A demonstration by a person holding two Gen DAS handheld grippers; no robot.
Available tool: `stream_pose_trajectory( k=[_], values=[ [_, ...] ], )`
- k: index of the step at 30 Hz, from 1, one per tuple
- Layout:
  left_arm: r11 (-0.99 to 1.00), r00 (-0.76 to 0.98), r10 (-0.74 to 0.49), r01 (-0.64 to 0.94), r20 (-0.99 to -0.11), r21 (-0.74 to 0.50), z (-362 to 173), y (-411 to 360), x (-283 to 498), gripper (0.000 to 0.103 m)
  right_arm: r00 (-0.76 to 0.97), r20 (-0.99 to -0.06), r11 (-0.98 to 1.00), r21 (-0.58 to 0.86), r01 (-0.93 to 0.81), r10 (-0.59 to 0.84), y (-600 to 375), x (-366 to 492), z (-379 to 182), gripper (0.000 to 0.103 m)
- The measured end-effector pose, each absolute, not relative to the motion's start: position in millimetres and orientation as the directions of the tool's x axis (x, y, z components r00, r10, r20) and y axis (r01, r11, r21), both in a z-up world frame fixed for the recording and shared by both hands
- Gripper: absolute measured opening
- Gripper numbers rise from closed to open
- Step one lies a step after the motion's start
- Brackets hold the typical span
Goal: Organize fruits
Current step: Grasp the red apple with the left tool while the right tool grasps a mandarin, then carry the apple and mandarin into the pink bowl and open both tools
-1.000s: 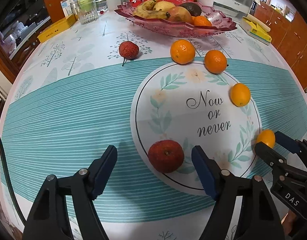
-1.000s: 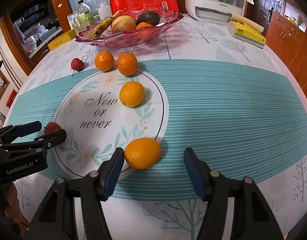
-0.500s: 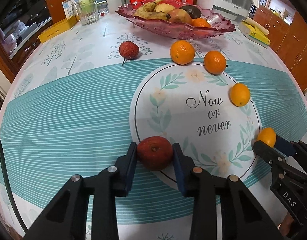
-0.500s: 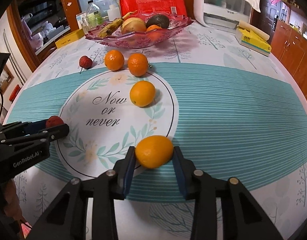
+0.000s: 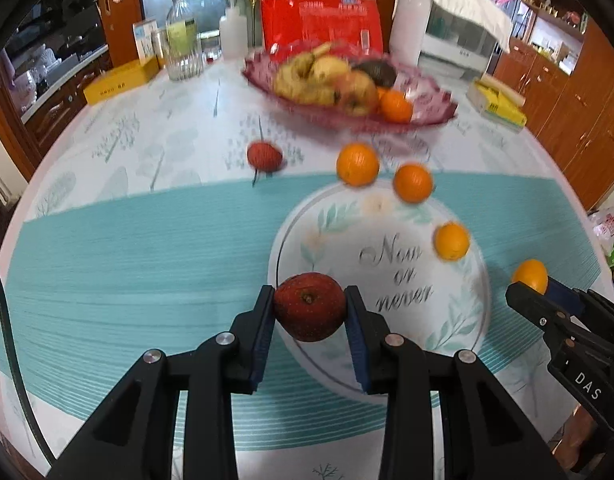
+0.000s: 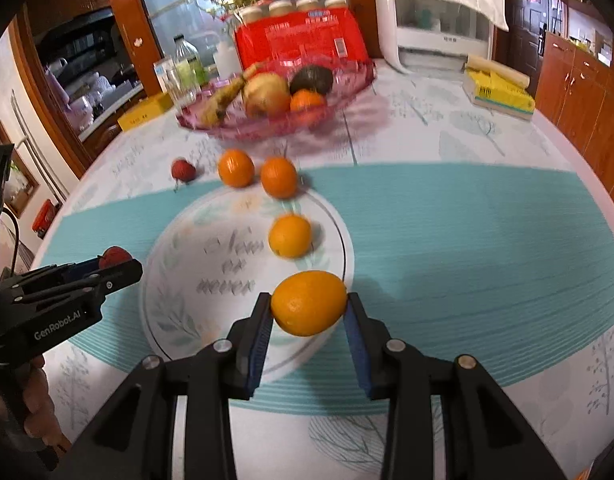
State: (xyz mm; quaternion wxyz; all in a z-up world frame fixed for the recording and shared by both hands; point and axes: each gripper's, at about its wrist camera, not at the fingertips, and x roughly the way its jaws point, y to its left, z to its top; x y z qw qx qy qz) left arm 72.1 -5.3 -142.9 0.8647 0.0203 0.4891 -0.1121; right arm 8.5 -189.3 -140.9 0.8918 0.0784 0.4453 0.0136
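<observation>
Beyond both claws sat the pink fruit bowl (image 5: 427, 114). The left claw (image 5: 309, 312) gripped a red apple (image 5: 309, 306), the right claw (image 6: 308, 310) an orange (image 6: 308, 303); both round fruits, pinched only at their sides, might slip and roll across the surface (image 6: 487, 220)

left tool (image 5: 310, 307): black, blue pads, silver screws, "GenRobot.AI" | right tool (image 6: 309, 305): same, "DAS"
</observation>
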Motion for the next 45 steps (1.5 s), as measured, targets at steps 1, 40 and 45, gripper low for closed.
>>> stream_pose_trajectory(
  k=[1,40,45],
  values=[
    [0.974,0.505,-0.178,0.215,-0.844,-0.076,-135.1,-5.5,73.6,0.033,0.612,-0.784,0.986,0.161,0.042,0.102,-189.9,10.1,-132.1,0.036],
    [0.978,0.494,-0.141,0.202,-0.858,-0.044,-77.7,-72.8,323.4,0.033,0.579,-0.787,0.974,0.212,-0.074,0.215,-244.4,287.8,-70.9,0.037],
    [0.976,0.49,-0.129,0.216,-0.862,-0.023,-100.0,-79.8,325.2,0.033,0.553,-0.804,0.973,0.222,-0.064,0.22,-245.7,292.9,-103.7,0.037]
  ],
)
